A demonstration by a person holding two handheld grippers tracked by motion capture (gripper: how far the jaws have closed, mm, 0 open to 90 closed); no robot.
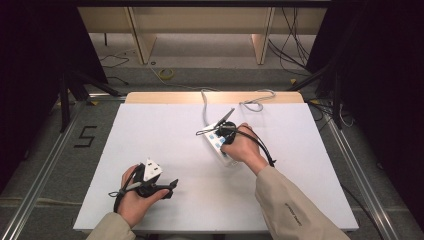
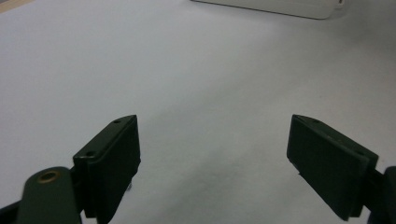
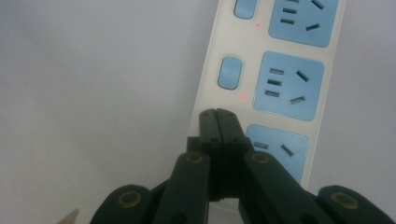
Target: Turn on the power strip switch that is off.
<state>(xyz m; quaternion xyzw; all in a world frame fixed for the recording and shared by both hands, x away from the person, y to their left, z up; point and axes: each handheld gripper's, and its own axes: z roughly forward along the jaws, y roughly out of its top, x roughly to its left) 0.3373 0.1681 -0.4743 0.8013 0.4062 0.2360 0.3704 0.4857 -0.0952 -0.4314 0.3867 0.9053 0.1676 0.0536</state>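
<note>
At the centre of the frame you have the white tabletop, its wooden edge along the top. On the floor, a "5" marking sits at left, a yellow cable coil above.

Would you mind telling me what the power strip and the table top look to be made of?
The power strip looks like moulded plastic: a smooth, glossy white body with matte light-blue socket faces and switch buttons. The table top seems to be a matte white board or sheet, even and without glare; a pale wood-coloured edge shows at its far side, so possibly laminate over wood.
</note>
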